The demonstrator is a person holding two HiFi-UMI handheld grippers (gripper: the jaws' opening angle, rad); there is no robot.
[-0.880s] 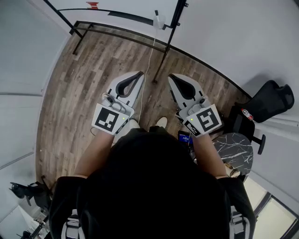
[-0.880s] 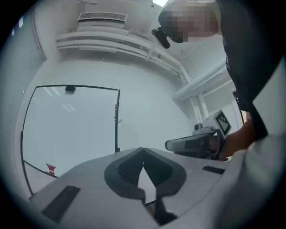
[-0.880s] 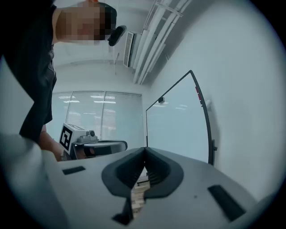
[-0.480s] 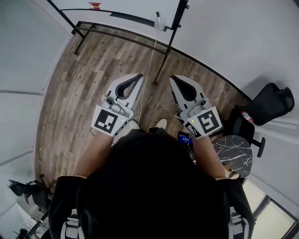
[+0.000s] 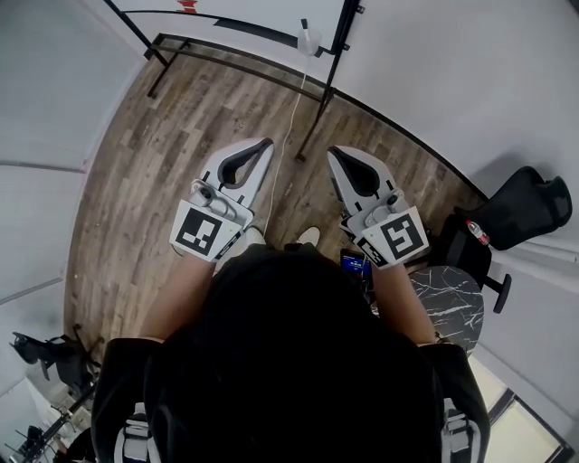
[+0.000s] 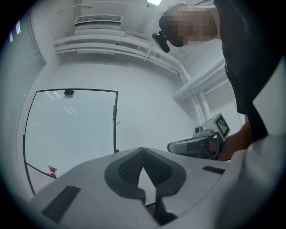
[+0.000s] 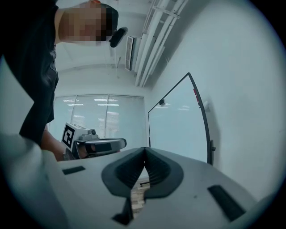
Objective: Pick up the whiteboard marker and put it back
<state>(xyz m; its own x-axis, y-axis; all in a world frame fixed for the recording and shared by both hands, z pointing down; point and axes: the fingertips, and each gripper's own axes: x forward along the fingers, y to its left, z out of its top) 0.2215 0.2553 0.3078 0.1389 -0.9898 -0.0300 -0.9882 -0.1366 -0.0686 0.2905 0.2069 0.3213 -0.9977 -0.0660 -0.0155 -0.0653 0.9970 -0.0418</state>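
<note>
Here, in the head view, you hold the left gripper (image 5: pixel 262 145) and right gripper (image 5: pixel 335 154) side by side, well short of the whiteboard (image 5: pixel 262 11), probably to line up an approach. Left gripper view: jaws together, empty, facing the whiteboard (image 6: pixel 71 129). Right gripper view: likewise. The whiteboard marker shows nowhere.

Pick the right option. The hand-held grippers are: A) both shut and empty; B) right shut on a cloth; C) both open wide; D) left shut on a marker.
A: the left hand-held gripper and the right hand-held gripper each show jaw tips meeting with nothing between.
</note>
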